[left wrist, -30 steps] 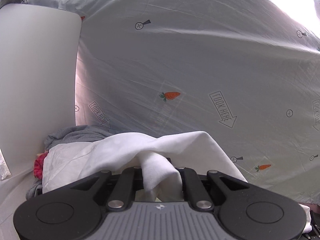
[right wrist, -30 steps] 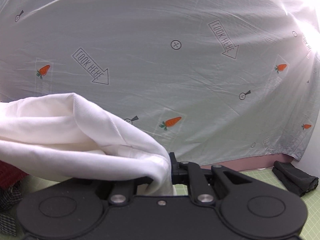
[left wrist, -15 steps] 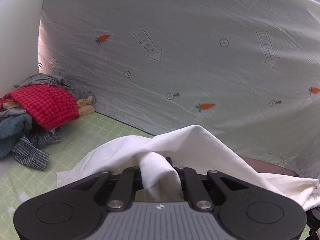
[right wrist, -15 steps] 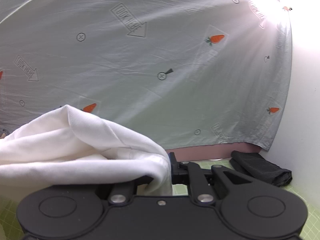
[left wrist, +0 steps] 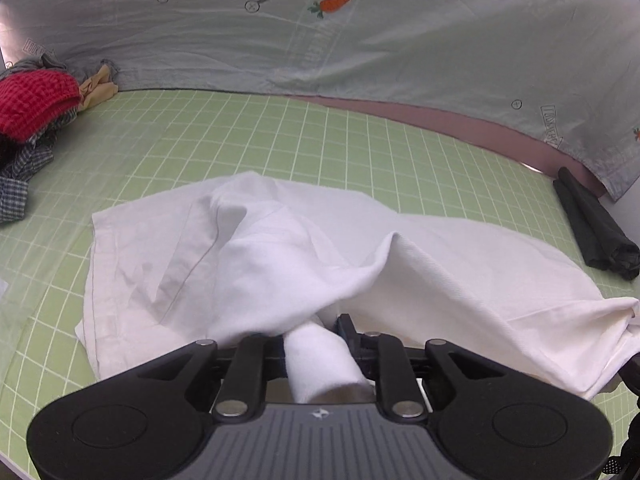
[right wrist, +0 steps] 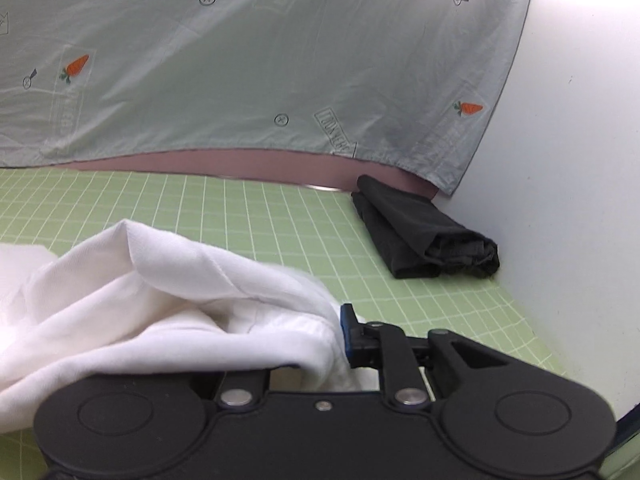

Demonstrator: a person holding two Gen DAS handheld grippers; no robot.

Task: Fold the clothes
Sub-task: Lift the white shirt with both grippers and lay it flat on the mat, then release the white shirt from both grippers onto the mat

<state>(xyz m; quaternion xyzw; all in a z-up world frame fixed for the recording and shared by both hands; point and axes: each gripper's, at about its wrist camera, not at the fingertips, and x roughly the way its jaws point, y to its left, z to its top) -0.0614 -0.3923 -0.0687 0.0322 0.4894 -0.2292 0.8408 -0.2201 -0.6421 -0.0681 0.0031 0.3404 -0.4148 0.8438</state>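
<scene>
A white garment [left wrist: 280,248] lies crumpled on the green grid mat [left wrist: 240,140], spread left to right. A rolled bunch of it sits between the fingers of my left gripper [left wrist: 316,332], low over the mat's near edge. The left jaws are opening, and the cloth still fills the gap. In the right wrist view the white garment [right wrist: 160,280] is heaped over my right gripper [right wrist: 320,336]. Its left finger is hidden under cloth. Its right fingertip [right wrist: 347,330], blue-padded, rests against the fabric. These jaws are opening too, with the cloth between them.
A folded black garment [right wrist: 420,236] lies at the mat's far right against a white wall [right wrist: 580,160]. A pile of clothes [left wrist: 32,100], red on top, sits at the far left. A grey carrot-print sheet [left wrist: 360,40] hangs behind the mat.
Both grippers have come down and tipped toward the mat. The white garment, held up in the air before, now lies spread on the mat.
</scene>
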